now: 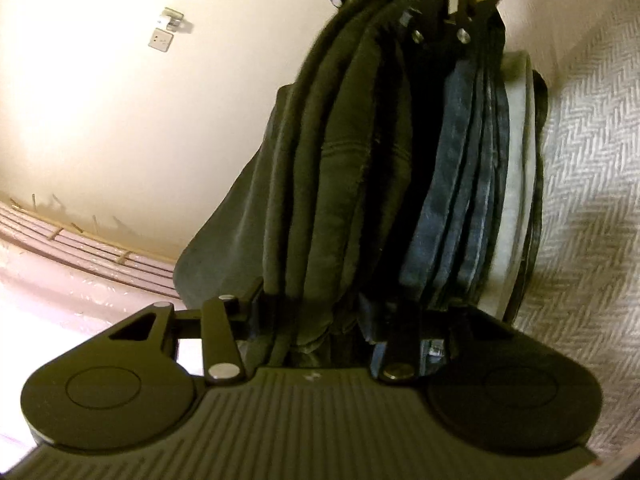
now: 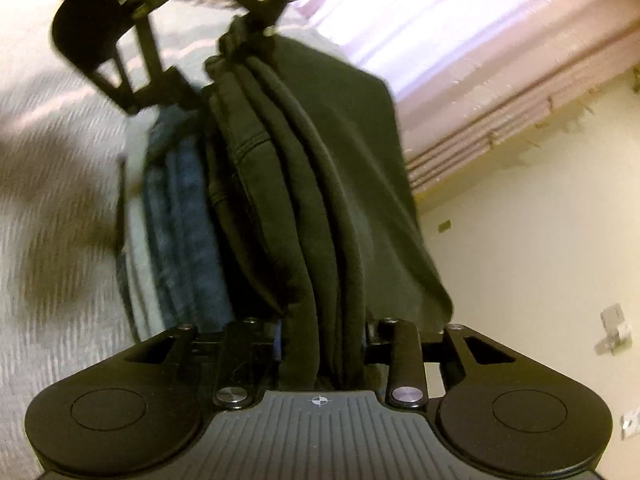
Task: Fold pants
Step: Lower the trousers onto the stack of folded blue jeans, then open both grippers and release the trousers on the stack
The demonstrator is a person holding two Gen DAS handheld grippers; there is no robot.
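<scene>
The folded dark pants (image 1: 344, 208) were pinched at both ends, by the left gripper (image 1: 332, 320) nearest and the right gripper (image 1: 436, 28) beyond, beside a jeans stack (image 1: 460, 184). Layers could have slipped loose, toppling the stack.

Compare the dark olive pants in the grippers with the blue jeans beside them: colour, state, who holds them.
The dark olive pants are clamped at opposite ends by the left gripper and right gripper; the blue jeans seem to lie loose in the pile beside them. The pants are dull green-black, the jeans faded blue. Both are folded into layered edges, over the white herringbone bedcover.
</scene>
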